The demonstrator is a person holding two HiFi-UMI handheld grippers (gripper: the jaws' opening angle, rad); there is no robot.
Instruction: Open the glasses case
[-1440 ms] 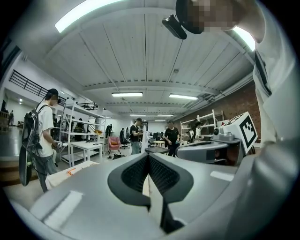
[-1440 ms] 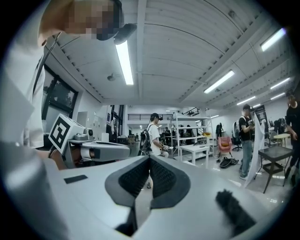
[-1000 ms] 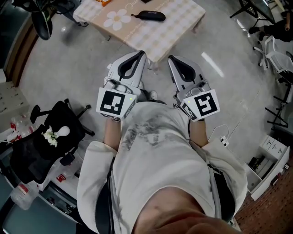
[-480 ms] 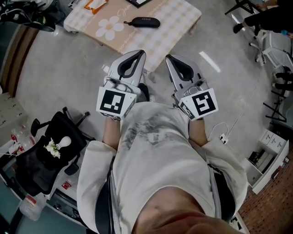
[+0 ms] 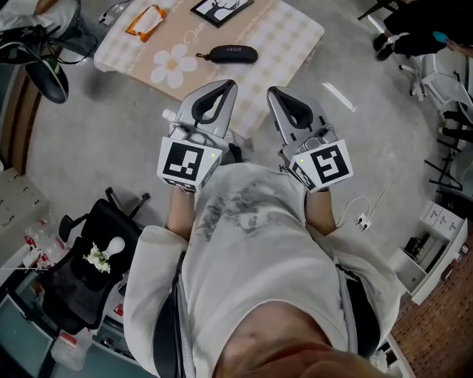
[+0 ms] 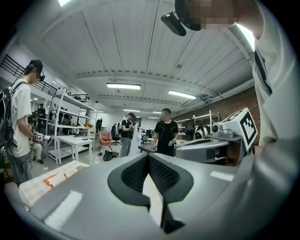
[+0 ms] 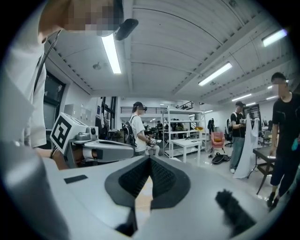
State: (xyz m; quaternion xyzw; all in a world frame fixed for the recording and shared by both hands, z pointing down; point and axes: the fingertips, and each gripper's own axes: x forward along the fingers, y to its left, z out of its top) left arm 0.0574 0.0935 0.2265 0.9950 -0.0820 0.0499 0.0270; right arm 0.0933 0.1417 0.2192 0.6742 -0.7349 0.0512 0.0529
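Note:
The black glasses case (image 5: 231, 53) lies shut on a low table (image 5: 288, 37) covered with a checked cloth that bears a daisy print, at the top of the head view. My left gripper (image 5: 224, 85) and right gripper (image 5: 275, 91) are held side by side in front of my chest, pointing toward the table and short of its near edge. Both are shut with nothing between the jaws. The left gripper view shows its jaws (image 6: 148, 157) meeting, and the right gripper view shows the same for the right gripper (image 7: 150, 161). Neither gripper view shows the case.
Orange glasses (image 5: 145, 20) and a framed picture (image 5: 222, 7) also lie on the table. A black office chair (image 5: 81, 255) stands at my left, and a cable with a socket strip (image 5: 362, 219) lies on the floor at my right. Several people stand farther off in the room.
The table and the case have slid down the head view toward me, and the orange glasses and the picture have come into sight. Both grippers keep their pose in front of my chest.

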